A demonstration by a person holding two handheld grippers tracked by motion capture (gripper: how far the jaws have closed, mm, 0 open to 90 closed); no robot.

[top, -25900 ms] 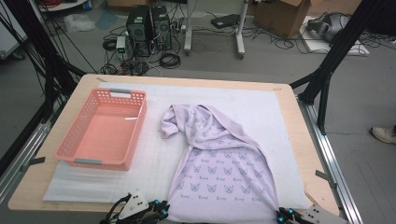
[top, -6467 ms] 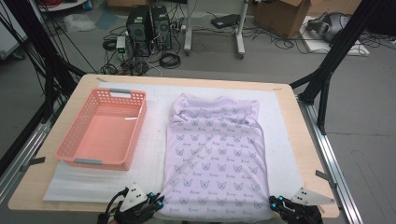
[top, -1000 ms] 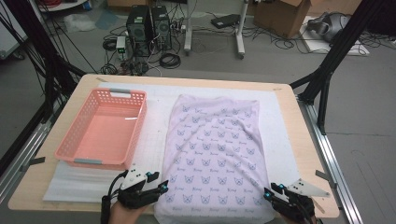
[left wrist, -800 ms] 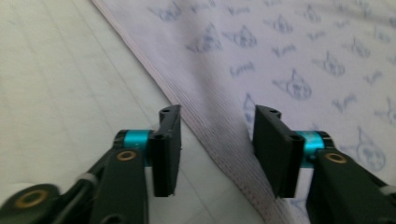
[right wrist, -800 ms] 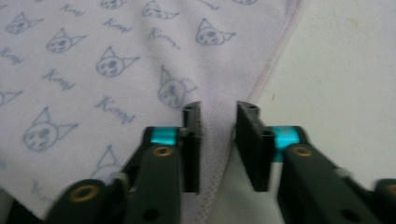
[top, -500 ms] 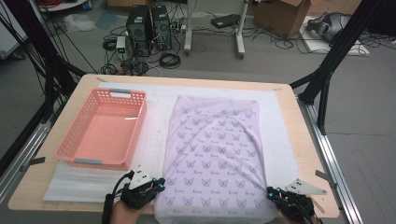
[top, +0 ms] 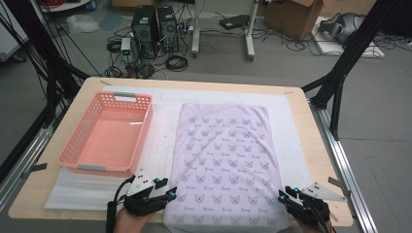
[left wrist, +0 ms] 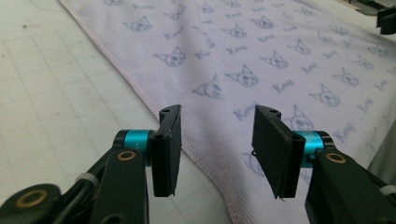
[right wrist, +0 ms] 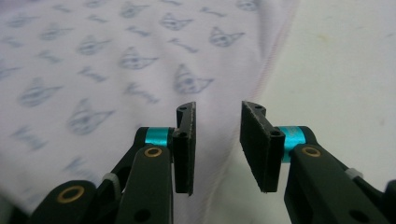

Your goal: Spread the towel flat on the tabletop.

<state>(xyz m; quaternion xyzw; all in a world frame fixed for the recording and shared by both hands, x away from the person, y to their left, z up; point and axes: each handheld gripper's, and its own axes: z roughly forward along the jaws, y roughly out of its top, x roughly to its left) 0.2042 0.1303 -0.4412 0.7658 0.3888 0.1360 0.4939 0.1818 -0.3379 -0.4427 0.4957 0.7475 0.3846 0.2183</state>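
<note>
Towel [top: 226, 162]: spread flat on the worktop [top: 311, 145].
Left gripper [left wrist: 217, 140]: fingers just opened, parted over towel's edge, nothing held.
Right gripper [right wrist: 217, 144]: fingers just opened, parted, empty.

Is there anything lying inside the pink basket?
No, the pink basket shows a bare floor in the high view; the cloth lies beside it.

Floor [top: 379, 121]: grey, smooth, beyond my table.
Table [top: 311, 131]: light wood top, lower middle of the frame.
Computer towers [top: 154, 24]: two black ones, upper centre-left, with cables [top: 175, 60] tangled beside them.
Cardboard box [top: 291, 12]: top right.
Black frame struts [top: 350, 58]: slanting at both sides.
</note>
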